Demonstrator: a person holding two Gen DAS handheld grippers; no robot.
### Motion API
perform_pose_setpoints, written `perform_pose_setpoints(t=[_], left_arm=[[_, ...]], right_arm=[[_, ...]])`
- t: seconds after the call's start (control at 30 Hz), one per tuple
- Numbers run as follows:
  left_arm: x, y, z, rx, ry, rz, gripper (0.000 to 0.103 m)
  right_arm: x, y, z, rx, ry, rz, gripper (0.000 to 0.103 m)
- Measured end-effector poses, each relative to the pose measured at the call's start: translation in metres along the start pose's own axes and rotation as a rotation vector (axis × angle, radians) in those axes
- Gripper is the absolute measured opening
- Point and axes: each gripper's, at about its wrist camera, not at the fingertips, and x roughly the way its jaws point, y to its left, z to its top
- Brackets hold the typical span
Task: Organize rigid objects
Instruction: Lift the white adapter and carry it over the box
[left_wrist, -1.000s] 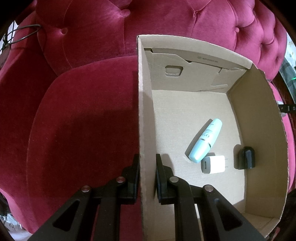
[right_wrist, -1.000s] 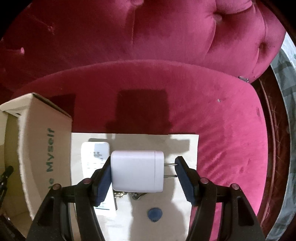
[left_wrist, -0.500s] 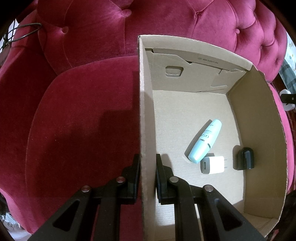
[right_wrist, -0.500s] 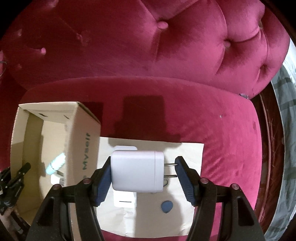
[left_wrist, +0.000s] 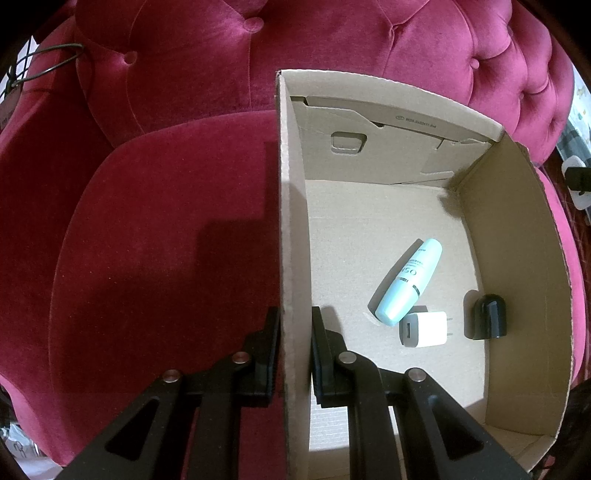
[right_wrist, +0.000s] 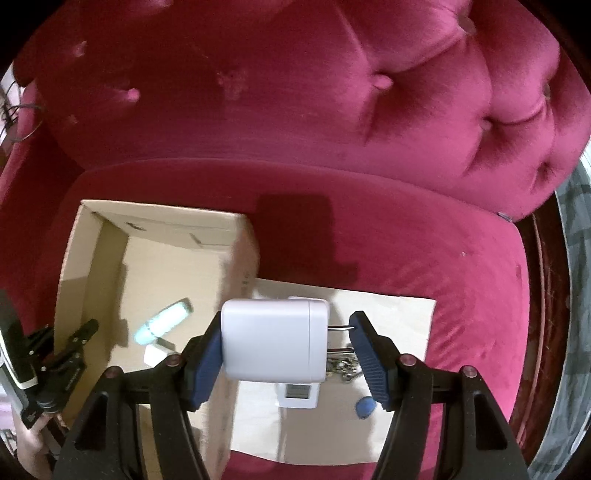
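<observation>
The right gripper (right_wrist: 286, 345) grasps a large white charger (right_wrist: 273, 339), one pad on its body, the other on its prongs, above a tan sheet (right_wrist: 391, 314). The left gripper (left_wrist: 293, 343) is clenched on the cardboard box (left_wrist: 291, 206) wall. Inside lie a small white plug (left_wrist: 424, 328), a mint tube (left_wrist: 408, 282) and a black adapter (left_wrist: 489, 315). Behind rises the red tufted sofa (right_wrist: 332, 110).
</observation>
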Motion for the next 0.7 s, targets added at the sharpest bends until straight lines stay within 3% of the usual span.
perform_pose_setpoints(t=[0.7], left_arm=[[-0.001,0.000,0.000,-0.003,-0.001,0.000,0.016]], right_arm=[[0.016,0.098,0.005,-0.140,0.019,0.092,0.069]])
